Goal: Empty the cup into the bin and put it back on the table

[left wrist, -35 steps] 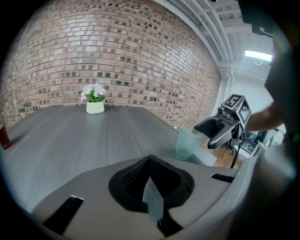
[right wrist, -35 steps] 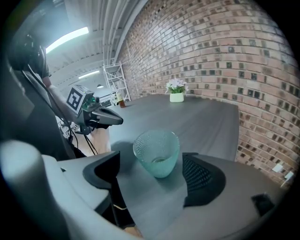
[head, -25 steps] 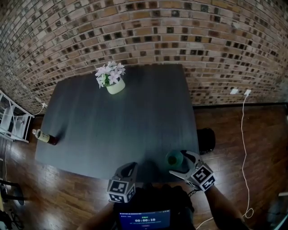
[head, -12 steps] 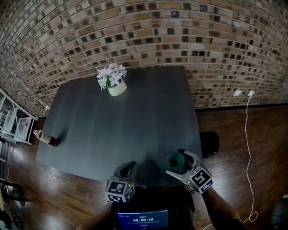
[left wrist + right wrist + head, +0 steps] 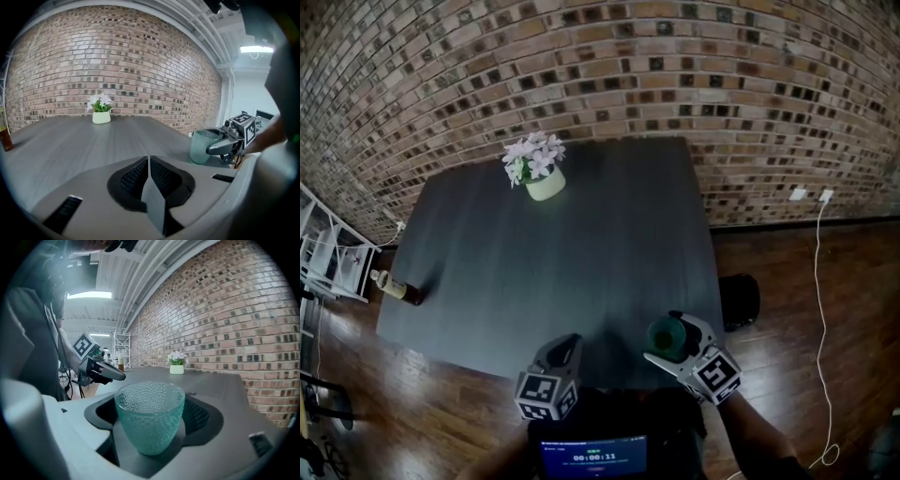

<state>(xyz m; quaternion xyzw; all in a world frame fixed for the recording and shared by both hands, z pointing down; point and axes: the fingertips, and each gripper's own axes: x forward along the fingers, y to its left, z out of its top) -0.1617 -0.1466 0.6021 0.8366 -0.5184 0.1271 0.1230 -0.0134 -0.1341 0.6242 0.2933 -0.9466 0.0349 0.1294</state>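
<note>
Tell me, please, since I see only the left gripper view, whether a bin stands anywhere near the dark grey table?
Observer: Yes. The head view shows a round black container, probably the bin, on the wooden floor just off the dark grey table's right edge.
Operator: Thank you. Does the right hand-held gripper flank the dimpled teal see-through cup on both sides?
Observer: Yes. The right gripper view shows the cup upright between its jaws, which have just been closing; whether they press it I cannot tell.

Grey left gripper (image 5: 566, 343) and right gripper (image 5: 664, 337), each with black-and-white marker cube.
</note>
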